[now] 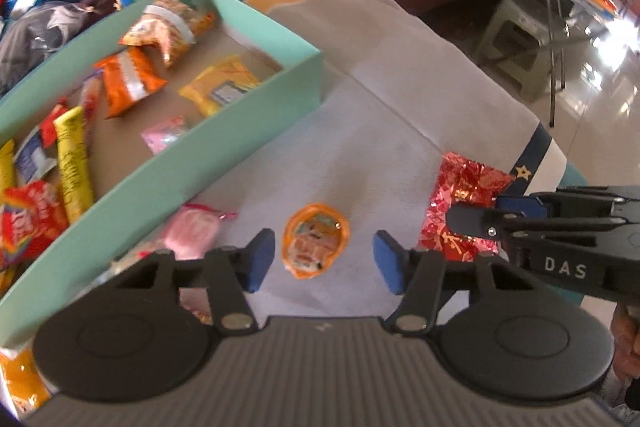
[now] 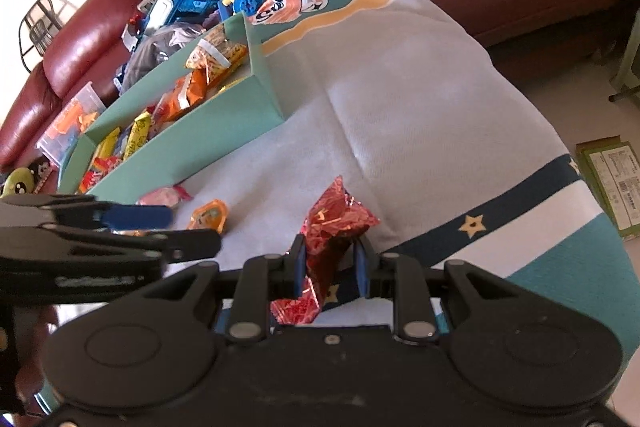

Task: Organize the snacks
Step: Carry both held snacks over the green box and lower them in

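A: From the left, what's there?

B: The shallow mint-green cardboard box holds assorted packets. Just beside its wall lies a soft pink wrapped sweet, then a small round orange plastic jelly cup on the grey cloth-covered worktop.

A: And the claws?

B: The left claw hangs open above the cup, pads apart on either side, not touching. The right claw is clamped on the crinkly red foil packet.

A: How will they handle?

B: The cup looks light, rigid and slick; pinch across its rim. The foil probably crumples and slips, so grip its middle.
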Tool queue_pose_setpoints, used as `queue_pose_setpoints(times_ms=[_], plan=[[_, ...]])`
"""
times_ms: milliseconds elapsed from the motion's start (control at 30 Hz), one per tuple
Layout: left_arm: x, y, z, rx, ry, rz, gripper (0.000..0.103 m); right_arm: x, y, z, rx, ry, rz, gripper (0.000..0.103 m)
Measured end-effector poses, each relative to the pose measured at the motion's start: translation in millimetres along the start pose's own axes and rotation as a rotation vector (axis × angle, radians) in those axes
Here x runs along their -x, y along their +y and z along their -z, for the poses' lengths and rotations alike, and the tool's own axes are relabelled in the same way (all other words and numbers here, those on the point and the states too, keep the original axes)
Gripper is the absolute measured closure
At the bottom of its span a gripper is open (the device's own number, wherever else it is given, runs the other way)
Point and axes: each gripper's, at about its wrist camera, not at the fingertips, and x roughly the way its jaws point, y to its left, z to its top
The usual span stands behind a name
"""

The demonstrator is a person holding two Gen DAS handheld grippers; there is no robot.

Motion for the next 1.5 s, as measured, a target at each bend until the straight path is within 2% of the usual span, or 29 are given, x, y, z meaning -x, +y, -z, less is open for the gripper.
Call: queue_pose_setpoints(times_ms=[33,67,267,533,733,967,1200,1500], plan=[[-4,0,0,-0.003,0.005,-0.004,0.052,0,-1,0,-0.003,-0.002,-0.002,0.079],[-7,-1,0,-0.005,0.013,-0.003,0.069,-2,2,-1,-0.005,-0.004,-0.003,0.079],[-5,-4,4,-0.003,-0.01,-0.011,0.068,0,7,3,0.029,-0.022,0.015,0.079],[28,14,8,0.085,-0.068,0.023,0.068,5,15,-6,0.034,-0.034,0.0,0.079],[63,52,7,0.184,-0.152,0.014,0.068,12,38,-31,0.062,-0.07,-0.05,0.079],[84,107,3,0.277,-0.222,-0.049,0.068,3,86,-66,0.149,-0.09,-0.086,0.079],[75,149,-1,0.331,-0.228,-0.074,0.068,-26,139,-102,0.218,-0.078,-0.099,0.079],[44,166,-10,0.335,-0.194,-0.056,0.068,-71,181,-121,0.258,-0.033,-0.093,0.079]])
